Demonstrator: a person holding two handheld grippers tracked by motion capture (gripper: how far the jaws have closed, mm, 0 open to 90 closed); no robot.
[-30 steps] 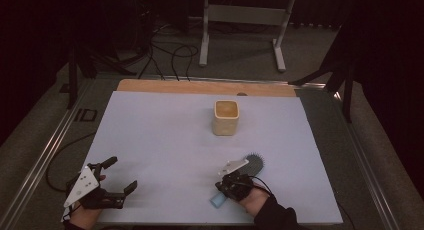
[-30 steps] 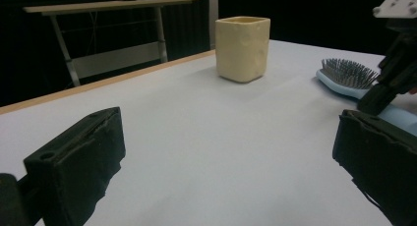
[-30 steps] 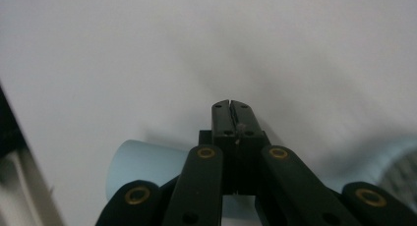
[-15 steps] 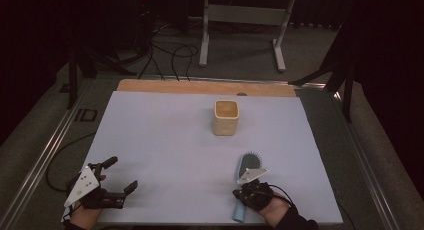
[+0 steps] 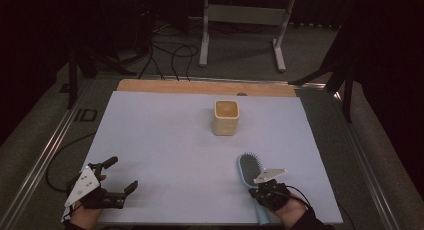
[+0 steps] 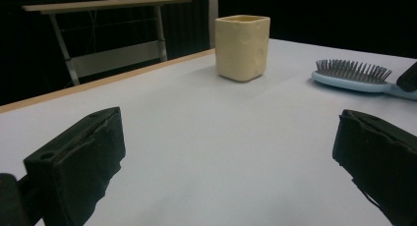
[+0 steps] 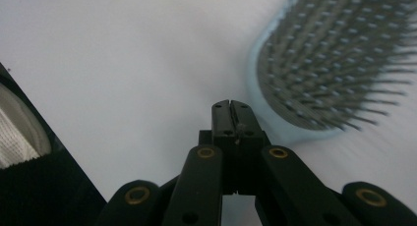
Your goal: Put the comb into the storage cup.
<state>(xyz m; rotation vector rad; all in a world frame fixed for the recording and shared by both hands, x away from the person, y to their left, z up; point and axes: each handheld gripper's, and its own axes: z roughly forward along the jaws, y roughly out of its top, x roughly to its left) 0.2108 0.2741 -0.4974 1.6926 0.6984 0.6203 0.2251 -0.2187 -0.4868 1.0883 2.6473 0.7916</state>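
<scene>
High view: rounded-square cream cup (image 5: 226, 117), bristled pale-blue oval hairbrush (image 5: 248, 170).

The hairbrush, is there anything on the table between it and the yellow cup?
No. In the high view the hairbrush lies near the right gripper, and only bare white table lies between it and the yellow cup. The left gripper sits open, far off to the side.

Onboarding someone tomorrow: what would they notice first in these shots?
The cream square cup standing alone mid-table, then the light blue hairbrush lying bristles-up at the near right. The right gripper sits over the brush's handle with jaws shut, while the left gripper rests wide open at the near left.
</scene>
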